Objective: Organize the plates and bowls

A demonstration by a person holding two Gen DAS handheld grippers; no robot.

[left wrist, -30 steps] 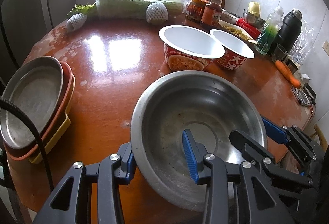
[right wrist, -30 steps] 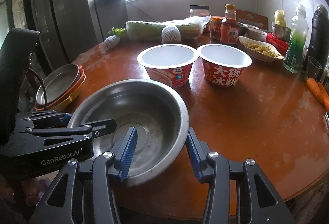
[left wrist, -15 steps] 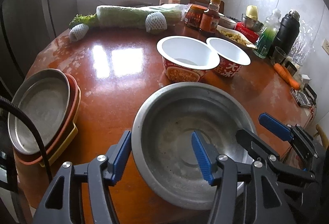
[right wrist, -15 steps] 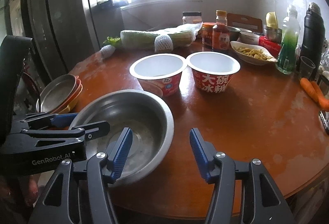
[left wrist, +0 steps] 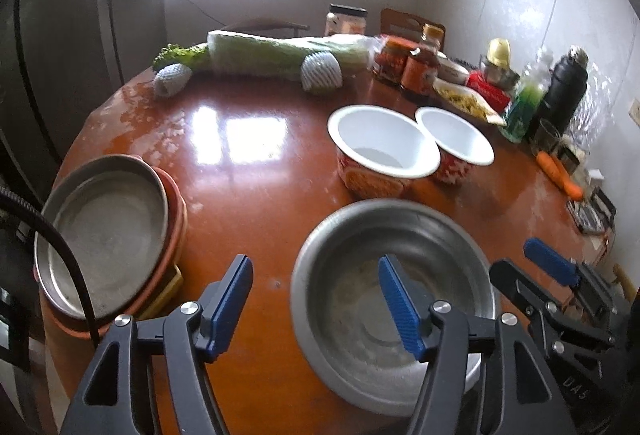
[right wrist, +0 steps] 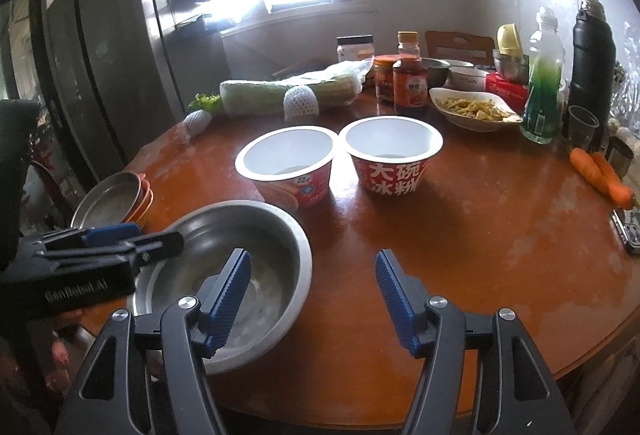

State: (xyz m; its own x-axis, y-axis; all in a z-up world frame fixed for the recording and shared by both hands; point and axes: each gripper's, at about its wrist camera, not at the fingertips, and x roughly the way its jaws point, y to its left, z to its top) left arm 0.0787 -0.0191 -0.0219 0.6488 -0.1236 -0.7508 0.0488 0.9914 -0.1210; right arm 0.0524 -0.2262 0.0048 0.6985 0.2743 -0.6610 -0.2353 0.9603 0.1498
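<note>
Our left gripper (left wrist: 316, 305) is opening. The near rim of the steel bowl (left wrist: 394, 275) sits between its blue pads (left wrist: 230, 301), but they do not touch it. Our right gripper (right wrist: 314, 301) is opening too, with the bowl's other rim between its pads, and it holds nothing.

The steel bowl stands mouth up on the worktop (left wrist: 256, 175), near the front edge. It is round, so it has no long side.

Two paper bowls (right wrist: 340, 159) stand side by side behind it, mouths up. A stack of plates (left wrist: 110, 235) lies at the left.

Only the right view shows the big red letters on one paper bowl.
</note>
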